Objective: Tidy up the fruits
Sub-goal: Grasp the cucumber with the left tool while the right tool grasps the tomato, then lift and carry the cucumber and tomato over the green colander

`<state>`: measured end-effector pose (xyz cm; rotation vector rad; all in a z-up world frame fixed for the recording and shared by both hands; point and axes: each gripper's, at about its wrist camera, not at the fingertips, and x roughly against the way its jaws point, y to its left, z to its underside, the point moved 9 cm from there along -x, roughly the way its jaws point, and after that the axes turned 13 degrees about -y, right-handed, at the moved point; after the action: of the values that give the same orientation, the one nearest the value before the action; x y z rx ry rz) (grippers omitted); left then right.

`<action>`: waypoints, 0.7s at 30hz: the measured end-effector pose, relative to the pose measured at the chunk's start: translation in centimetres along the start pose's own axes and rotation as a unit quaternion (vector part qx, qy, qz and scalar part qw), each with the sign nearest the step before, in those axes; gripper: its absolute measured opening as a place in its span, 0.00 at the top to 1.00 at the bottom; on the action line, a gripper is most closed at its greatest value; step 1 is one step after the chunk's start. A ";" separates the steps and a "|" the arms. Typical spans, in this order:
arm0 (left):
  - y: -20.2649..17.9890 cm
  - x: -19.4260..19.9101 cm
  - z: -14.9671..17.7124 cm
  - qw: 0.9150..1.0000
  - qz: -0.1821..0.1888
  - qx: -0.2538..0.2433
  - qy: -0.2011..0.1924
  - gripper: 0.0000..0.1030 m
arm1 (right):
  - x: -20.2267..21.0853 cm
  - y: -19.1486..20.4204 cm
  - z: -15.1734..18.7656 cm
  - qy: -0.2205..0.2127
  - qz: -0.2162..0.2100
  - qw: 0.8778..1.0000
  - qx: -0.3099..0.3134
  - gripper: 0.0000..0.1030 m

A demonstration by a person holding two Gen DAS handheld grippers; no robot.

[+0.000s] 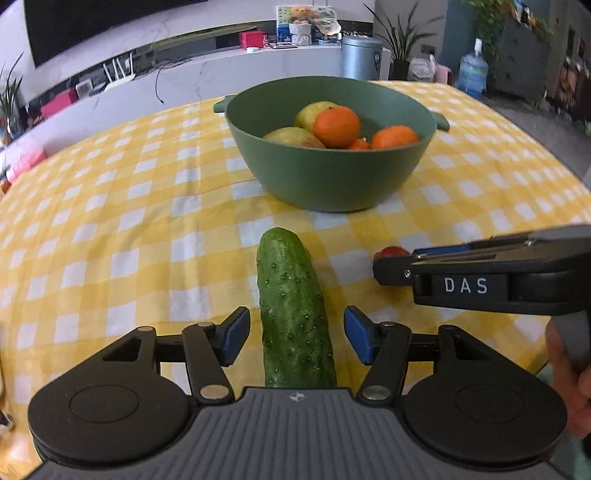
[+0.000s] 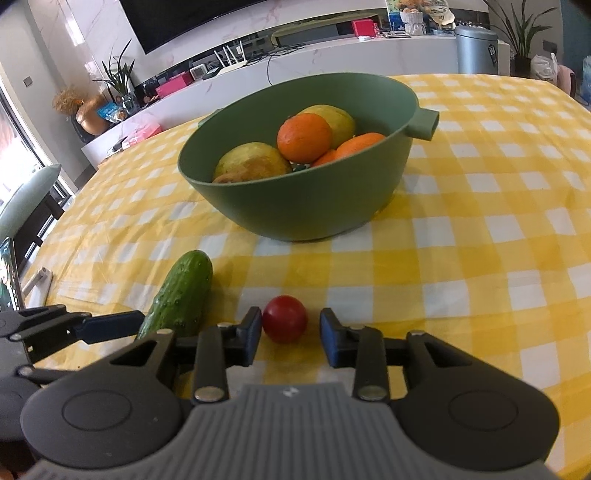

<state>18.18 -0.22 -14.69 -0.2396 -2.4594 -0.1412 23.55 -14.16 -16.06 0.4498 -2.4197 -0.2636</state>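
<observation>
so the table here has a yellow and white checked cloth [image 1: 110, 229] over it, and on the left a long bumpy dark green cucumber [image 1: 293, 314] lies flat on it, pointing away toward the far side. the left gripper [image 1: 295, 338] sits right over its near half with the blue pads [image 1: 234, 338] standing off on either side, clear gaps both sides, so it's spread open around the cucumber and not squeezing it

further back, about mid table, there's a round matte green plastic bowl [image 1: 332, 177] with small side handles. inside it I count two yellowish green apples [image 1: 293, 136] and a few orange mandarins [image 1: 336, 125] piled against each other

moving right, a small round red tomato [image 2: 284, 318] sits on the cloth near the front edge, just right of the cucumber [image 2: 183, 295]. the right gripper [image 2: 290, 338] is around its near part, jaws only a little apart. the left-side pad [image 2: 253, 334] looks like it's touching or nearly touching the tomato, the right-side one has a visible gap, so it's not clamped on it, slightly open. in the left wrist view you can see that gripper [image 1: 384, 267] poking in from the right with a hand [image 1: 569, 373] on its handle

far back there's a white media shelf [image 2: 332, 59] and a dark tv screen [image 2: 177, 18] on the wall
</observation>
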 end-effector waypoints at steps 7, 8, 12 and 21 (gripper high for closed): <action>0.0 -0.9 0.5 1.000 -0.011 -0.006 0.011 0.51 | -0.1 0.8 0.2 0.001 0.005 0.999 0.039 0.67; 0.0 -0.9 0.5 1.000 -0.008 -0.002 0.012 0.52 | -0.1 0.9 0.3 0.001 0.006 0.999 0.043 0.67; -0.1 -0.9 0.5 1.000 -0.005 -0.003 0.011 0.56 | -0.2 1.3 0.4 0.001 0.013 0.998 0.062 0.67; 0.2 -0.8 0.4 1.000 0.000 0.016 0.013 0.58 | -0.3 1.2 0.5 0.001 0.021 0.997 0.071 0.77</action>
<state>18.59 -0.11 -15.56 -0.2227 -2.4341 -0.1050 23.20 -12.94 -16.25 0.4612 -2.4522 -0.0733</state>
